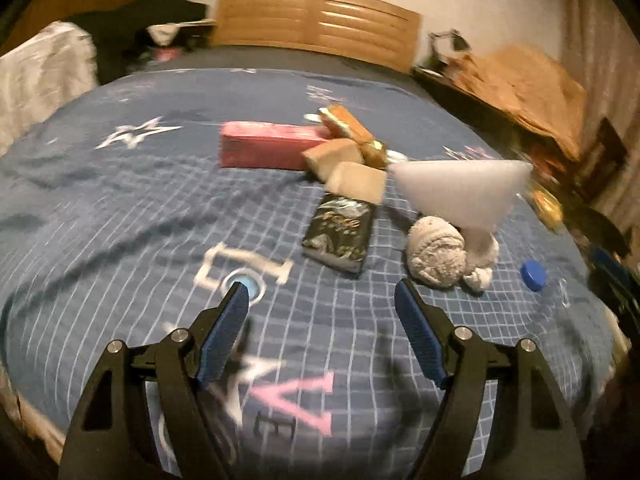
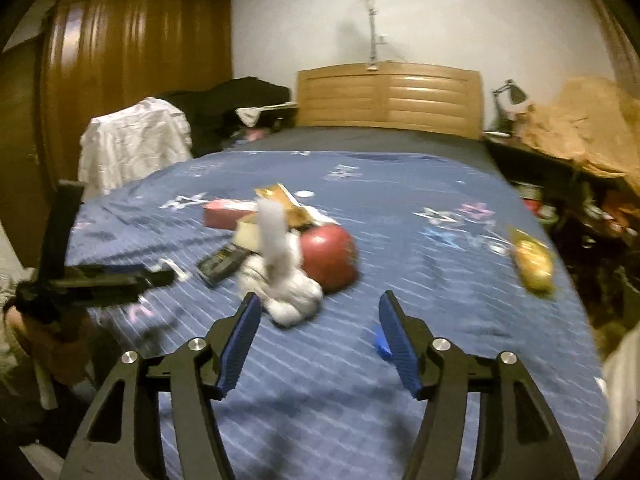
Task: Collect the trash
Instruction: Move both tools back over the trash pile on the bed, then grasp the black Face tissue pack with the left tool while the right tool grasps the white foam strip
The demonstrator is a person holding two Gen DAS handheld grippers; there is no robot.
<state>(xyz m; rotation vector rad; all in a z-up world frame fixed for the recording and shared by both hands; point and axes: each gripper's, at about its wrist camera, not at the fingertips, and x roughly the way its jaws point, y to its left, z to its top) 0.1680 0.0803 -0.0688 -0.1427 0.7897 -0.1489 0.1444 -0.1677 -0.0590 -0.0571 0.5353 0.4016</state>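
Observation:
Litter lies in a heap on the blue quilt: a pink box, brown packets, a black packet, a crumpled white wad and a blurred white foam piece above it. A blue cap lies to the right. My left gripper is open and empty, short of the black packet. In the right wrist view a red apple sits behind the white wad. My right gripper is open and empty just before the wad, and the blue cap shows behind its right finger.
A yellow wrapper lies near the bed's right edge. A wooden headboard stands at the far end. Left of the bed are a chair draped in white cloth and a wardrobe. On the right a desk holds brown paper.

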